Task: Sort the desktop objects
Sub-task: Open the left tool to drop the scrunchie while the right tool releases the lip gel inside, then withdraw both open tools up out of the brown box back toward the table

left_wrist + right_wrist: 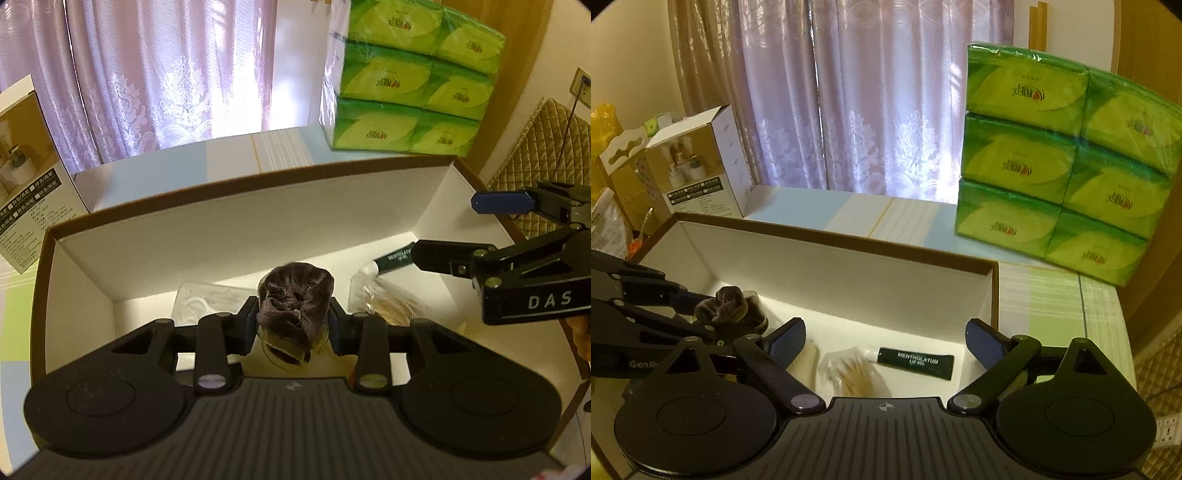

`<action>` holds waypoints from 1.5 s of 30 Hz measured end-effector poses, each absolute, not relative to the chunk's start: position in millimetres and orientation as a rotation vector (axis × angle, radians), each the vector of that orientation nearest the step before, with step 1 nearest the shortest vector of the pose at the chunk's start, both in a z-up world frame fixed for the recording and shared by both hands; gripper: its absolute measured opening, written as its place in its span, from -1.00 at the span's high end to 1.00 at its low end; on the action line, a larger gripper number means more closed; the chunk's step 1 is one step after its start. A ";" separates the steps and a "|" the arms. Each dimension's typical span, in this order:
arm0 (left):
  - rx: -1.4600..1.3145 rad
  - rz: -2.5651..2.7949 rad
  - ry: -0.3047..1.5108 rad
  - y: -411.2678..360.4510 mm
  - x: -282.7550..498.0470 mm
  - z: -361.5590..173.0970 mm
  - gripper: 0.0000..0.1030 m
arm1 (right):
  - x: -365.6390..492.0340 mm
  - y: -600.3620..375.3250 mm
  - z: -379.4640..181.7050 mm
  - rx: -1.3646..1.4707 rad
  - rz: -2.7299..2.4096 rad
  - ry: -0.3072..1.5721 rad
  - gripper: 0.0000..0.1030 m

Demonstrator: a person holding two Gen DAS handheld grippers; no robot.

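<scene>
My left gripper is shut on a dark purple velvet scrunchie and holds it just above the floor of an open box with white walls and a brown rim. The right wrist view shows the scrunchie at the left, pinched in the left gripper. My right gripper stands open and empty over the right part of the box. Below it lie a green lip gel tube and a clear bag of cotton swabs. In the left wrist view the right gripper shows at the right edge.
A stack of green tissue packs stands on the table behind the box at the right. A white product carton stands at the back left. A clear flat packet lies in the box, left of the scrunchie. Curtains hang behind.
</scene>
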State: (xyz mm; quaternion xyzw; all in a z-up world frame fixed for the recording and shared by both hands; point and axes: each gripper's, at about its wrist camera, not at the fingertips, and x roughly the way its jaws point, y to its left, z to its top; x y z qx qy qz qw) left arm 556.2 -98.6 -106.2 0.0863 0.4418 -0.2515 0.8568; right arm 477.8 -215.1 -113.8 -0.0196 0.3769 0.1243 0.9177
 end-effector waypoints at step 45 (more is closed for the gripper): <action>0.158 -0.453 0.847 -59.0 467.6 -31.5 -0.75 | 375.6 -214.2 -80.4 0.049 0.267 0.771 -0.96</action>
